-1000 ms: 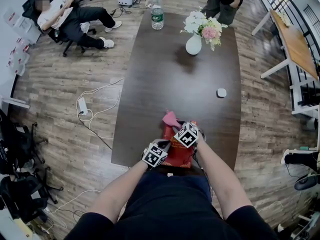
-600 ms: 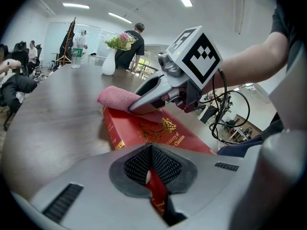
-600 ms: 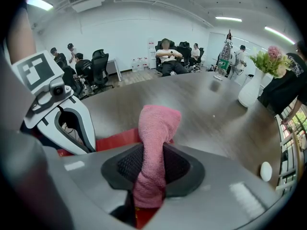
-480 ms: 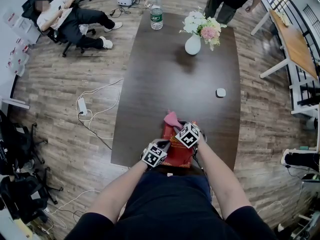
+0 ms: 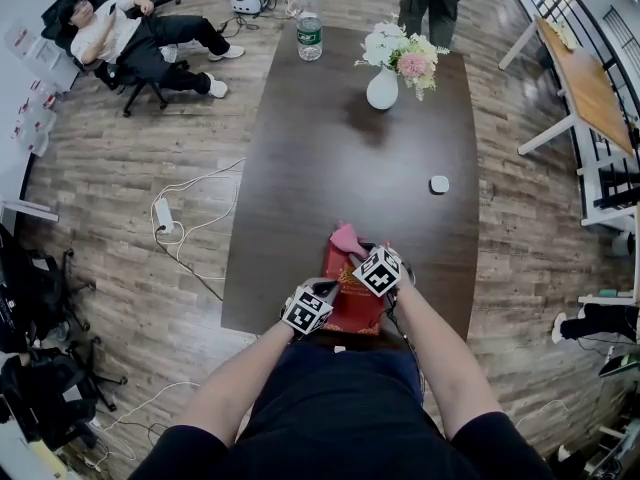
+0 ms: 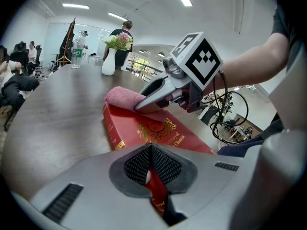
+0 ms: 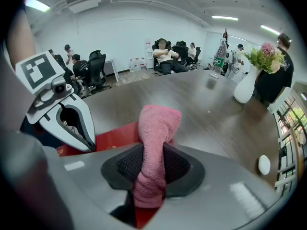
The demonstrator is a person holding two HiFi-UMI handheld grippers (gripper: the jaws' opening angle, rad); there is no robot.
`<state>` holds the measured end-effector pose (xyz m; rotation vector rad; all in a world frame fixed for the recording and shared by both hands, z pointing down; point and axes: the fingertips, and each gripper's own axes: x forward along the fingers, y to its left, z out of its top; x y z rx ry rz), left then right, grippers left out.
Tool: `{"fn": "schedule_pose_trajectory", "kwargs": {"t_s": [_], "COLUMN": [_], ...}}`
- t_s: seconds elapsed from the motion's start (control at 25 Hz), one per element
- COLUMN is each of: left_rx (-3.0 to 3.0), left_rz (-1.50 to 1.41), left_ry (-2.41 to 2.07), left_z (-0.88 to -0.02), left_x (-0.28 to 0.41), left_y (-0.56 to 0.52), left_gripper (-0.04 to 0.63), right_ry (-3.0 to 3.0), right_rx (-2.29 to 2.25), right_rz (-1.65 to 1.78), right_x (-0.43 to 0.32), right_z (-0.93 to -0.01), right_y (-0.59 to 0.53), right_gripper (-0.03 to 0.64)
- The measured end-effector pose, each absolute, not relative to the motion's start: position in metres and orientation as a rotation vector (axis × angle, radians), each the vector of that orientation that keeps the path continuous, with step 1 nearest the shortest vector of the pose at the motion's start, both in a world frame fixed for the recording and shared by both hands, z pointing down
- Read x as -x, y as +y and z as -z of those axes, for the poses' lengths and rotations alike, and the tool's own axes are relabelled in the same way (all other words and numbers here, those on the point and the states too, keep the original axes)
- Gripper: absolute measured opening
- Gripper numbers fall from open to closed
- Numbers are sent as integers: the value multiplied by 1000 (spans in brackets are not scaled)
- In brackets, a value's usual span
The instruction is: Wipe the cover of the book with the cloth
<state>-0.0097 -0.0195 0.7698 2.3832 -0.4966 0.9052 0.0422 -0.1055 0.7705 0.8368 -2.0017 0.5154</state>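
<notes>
- While the left gripper (image 6: pixel 152 176) has its jaws pressed together on the near edge of the red book (image 5: pixel 352 306), the book lies flat at the lower centre of the head view, by the near edge of the dark table (image 5: pixel 330 148).
- The right gripper (image 7: pixel 151 176) pinches a rolled pink cloth (image 7: pixel 156 128), whose free end touches the far end of the cover.
- A vase of flowers (image 5: pixel 385 83) and a bottle (image 5: pixel 309 30) stand at the top of the frame, well apart from the book.
</notes>
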Motion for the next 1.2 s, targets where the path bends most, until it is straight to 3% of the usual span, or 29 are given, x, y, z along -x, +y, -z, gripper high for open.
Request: {"fn": "schedule_pose_trajectory", "kwargs": {"t_s": [1.2], "left_rx": [-2390], "left_rz": [-918], "left_ry": [-497], "left_z": [-771], "left_x": [9], "left_y": [-19], "left_gripper": [-6], "right_ry": [-1975], "right_rx": [-880], "right_rz": [-541], "right_x": [-66], "right_z": [-772], "right_y": [-97], "right_gripper": [115]}}
